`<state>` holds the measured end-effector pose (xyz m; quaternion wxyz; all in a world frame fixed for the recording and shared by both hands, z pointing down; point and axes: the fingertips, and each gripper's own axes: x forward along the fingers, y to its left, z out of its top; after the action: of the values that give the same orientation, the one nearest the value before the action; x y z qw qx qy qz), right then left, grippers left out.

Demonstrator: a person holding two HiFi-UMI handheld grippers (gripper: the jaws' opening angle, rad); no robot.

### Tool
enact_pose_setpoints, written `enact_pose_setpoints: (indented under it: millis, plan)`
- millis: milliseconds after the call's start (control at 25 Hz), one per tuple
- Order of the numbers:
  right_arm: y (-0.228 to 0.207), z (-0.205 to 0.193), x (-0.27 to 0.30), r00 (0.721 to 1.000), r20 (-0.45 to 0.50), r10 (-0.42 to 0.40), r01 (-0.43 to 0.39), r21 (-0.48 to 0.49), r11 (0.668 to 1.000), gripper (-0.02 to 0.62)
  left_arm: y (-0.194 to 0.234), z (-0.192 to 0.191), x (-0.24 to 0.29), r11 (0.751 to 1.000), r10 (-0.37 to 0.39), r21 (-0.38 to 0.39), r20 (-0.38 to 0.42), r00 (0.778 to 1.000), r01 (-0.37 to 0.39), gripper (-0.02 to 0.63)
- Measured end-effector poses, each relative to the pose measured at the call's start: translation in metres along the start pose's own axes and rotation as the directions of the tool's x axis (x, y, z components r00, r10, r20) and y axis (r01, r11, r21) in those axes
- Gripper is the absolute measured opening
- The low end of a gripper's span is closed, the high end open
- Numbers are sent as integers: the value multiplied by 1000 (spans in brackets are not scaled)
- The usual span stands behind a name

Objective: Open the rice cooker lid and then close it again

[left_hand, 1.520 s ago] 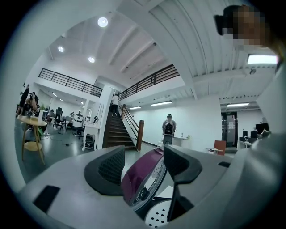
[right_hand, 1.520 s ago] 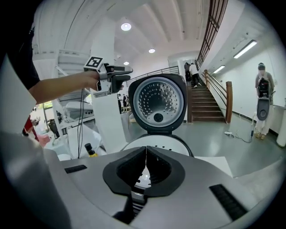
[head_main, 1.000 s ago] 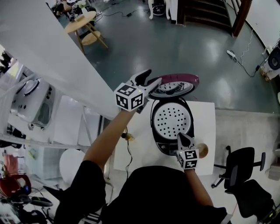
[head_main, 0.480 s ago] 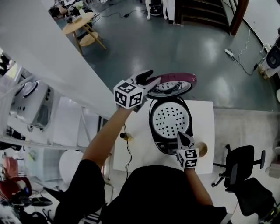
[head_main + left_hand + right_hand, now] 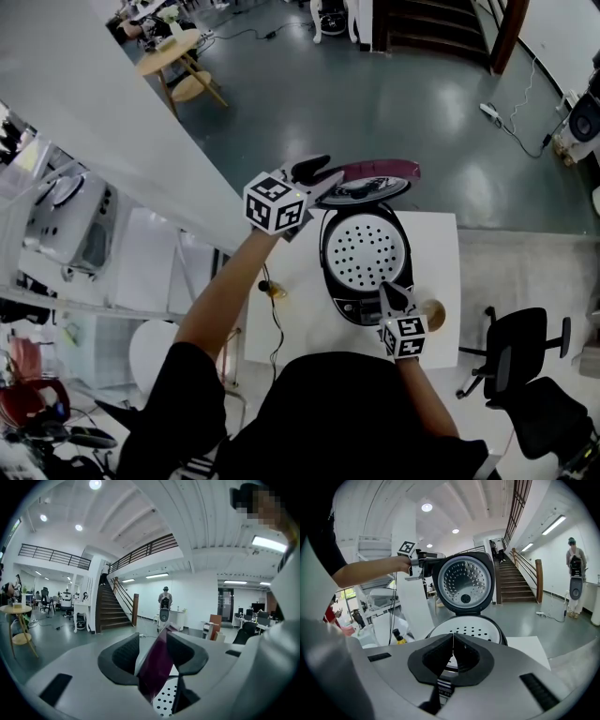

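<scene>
The rice cooker stands on the white table, its perforated inner plate exposed. The maroon-rimmed lid stands raised behind it. My left gripper is at the lid's left edge. In the left gripper view the maroon rim sits between both pads of this gripper, which is shut on it. The right gripper view shows the lid's inner face upright above the cooker body, the left gripper beside it. My right gripper is shut and empty at the cooker's front.
A small yellow-and-black bottle and a black cable lie at the table's left side. A round tan object sits by my right gripper. A black office chair stands to the right of the table.
My left gripper's jaws have narrowed onto the lid's rim. The lid looks a little thinner from above. The right gripper has stayed where it was.
</scene>
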<state>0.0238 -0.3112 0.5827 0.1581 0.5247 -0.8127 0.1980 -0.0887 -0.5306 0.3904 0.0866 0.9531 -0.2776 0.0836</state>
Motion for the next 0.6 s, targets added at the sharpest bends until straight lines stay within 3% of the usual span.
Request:
enact_pose_setpoints:
  millis: [240,600]
  plan:
    - [-3,0,-8,1000,10,1,-1,3,1000,0,-14,-5,-3,999,-15,40,-32,999,16,167]
    - [1,-4,-17,1000,12,29,-29,10,1000,0,-55,-21,-11,984,-105,130,-148,983,125,134]
